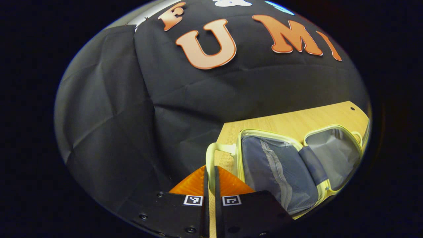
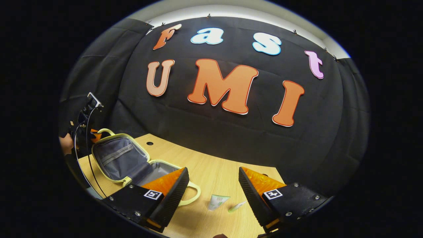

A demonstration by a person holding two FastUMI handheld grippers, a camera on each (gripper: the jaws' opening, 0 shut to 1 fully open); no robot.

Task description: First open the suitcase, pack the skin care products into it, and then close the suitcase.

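A pale yellow suitcase [image 1: 281, 172] lies open on the wooden table [image 1: 297, 122], showing its grey lining and a mesh pocket. My left gripper [image 1: 211, 170] is shut on the lid's handle [image 1: 211, 152], which runs between its fingers. In the right gripper view the suitcase [image 2: 122, 158] sits at the left with its lid held up by the left gripper [image 2: 91, 132]. My right gripper [image 2: 214, 185] stands open above the table. Beyond its fingers lie a small white-green tube [image 2: 216, 201] and a thinner green tube [image 2: 236, 207], both outside the case.
The table [image 2: 214, 168] ends at the black cloth wall close behind. A second handle [image 2: 193, 195] loops out from the suitcase's lower half, next to my right gripper's left finger. A hand [image 2: 66, 143] holds the left gripper at the far left.
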